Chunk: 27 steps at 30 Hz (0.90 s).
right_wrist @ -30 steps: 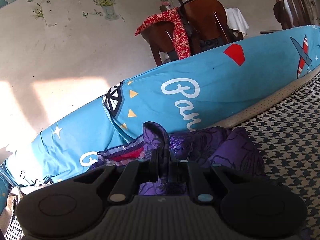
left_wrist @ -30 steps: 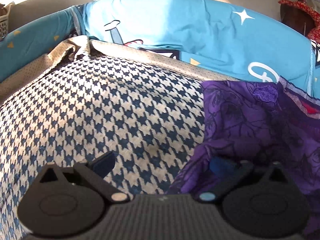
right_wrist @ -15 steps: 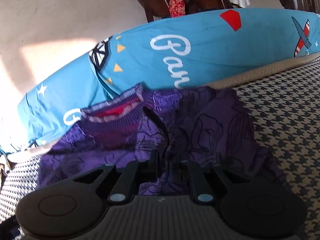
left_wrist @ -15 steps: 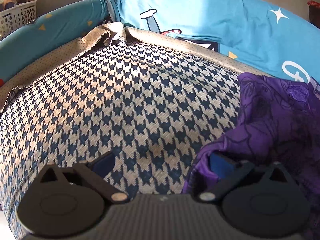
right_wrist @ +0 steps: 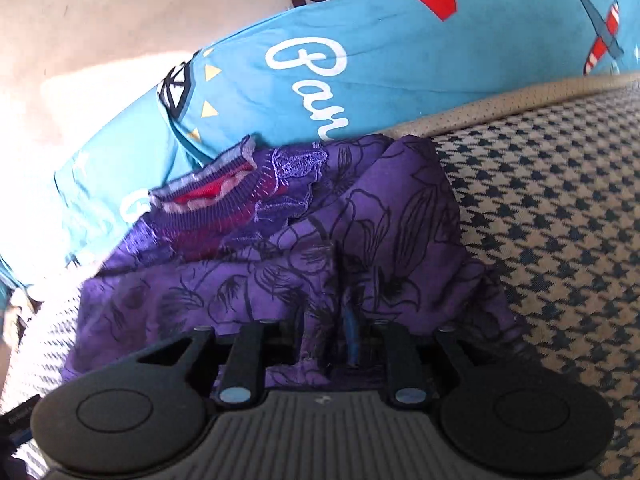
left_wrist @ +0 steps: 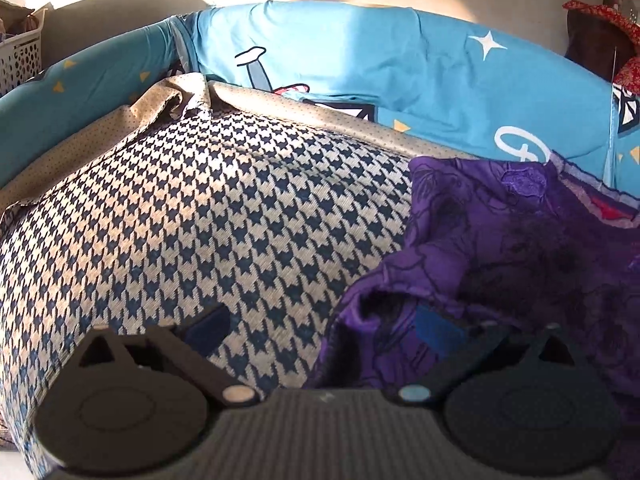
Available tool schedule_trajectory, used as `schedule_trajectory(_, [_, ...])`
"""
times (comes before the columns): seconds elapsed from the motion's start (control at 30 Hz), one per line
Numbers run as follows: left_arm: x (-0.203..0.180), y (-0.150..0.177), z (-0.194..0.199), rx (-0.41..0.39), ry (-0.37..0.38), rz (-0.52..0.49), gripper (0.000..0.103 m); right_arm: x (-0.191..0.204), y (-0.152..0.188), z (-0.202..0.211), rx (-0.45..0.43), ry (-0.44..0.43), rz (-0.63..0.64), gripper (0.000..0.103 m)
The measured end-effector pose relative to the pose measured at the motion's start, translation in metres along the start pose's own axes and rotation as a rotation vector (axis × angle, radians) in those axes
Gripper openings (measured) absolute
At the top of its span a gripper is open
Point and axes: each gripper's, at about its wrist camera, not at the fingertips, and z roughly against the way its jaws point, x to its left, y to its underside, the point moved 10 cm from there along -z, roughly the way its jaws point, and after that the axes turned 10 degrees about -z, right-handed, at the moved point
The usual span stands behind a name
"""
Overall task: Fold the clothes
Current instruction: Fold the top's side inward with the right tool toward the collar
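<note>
A purple garment point(right_wrist: 320, 248) with black flower outlines and a striped red and purple knit collar point(right_wrist: 208, 196) lies crumpled on the houndstooth cloth. My right gripper point(right_wrist: 326, 332) is shut on a fold of its near edge. In the left wrist view the same purple garment point(left_wrist: 512, 256) fills the right side. My left gripper point(left_wrist: 320, 326) is open at the garment's left edge: its right blue pad point(left_wrist: 436, 330) rests on the purple cloth and its left pad point(left_wrist: 210, 324) sits over the houndstooth.
The houndstooth cloth point(left_wrist: 208, 216) covers the work surface, with a tan dotted border point(left_wrist: 320, 108). A blue printed cover point(right_wrist: 400, 60) rises behind it. A white basket point(left_wrist: 20, 56) stands far left, and a chair with red cloth point(left_wrist: 604, 32) far right.
The right gripper has drawn the garment down and flatter onto the surface, still holding it. The left wrist view swung left, then back right, staying open at the garment's edge.
</note>
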Motion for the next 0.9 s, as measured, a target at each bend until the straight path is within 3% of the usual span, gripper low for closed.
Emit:
schedule_trajectory(0.13, [-0.005,-0.008,-0.013,0.012,0.028,0.045,0.103,-0.001,-0.005,-0.001,-0.010,-0.013,-0.017,0.026])
schedule_trajectory(0.2, [-0.005,-0.005,-0.022,0.032,0.020,0.059,0.103,-0.002,-0.003,-0.006,0.002,-0.006,-0.016,0.030])
schedule_trajectory(0.43, [-0.005,0.010,-0.047,0.118,-0.025,0.058,0.103,-0.005,0.009,-0.020,0.040,-0.007,0.009,0.030])
schedule_trajectory(0.5, [-0.006,0.015,-0.050,0.128,-0.034,0.043,0.103,-0.003,0.011,-0.022,0.044,0.002,0.036,0.025])
schedule_trajectory(0.57, [-0.007,0.015,-0.050,0.123,-0.042,0.027,0.103,0.001,0.013,-0.020,0.044,-0.002,0.054,0.013])
schedule_trajectory(0.8, [-0.006,0.016,-0.049,0.133,-0.041,0.026,0.103,0.010,0.014,0.000,0.035,0.058,0.136,0.011])
schedule_trajectory(0.9, [-0.006,0.017,-0.044,0.135,-0.048,0.021,0.103,0.004,0.021,-0.007,0.089,0.090,0.125,0.012])
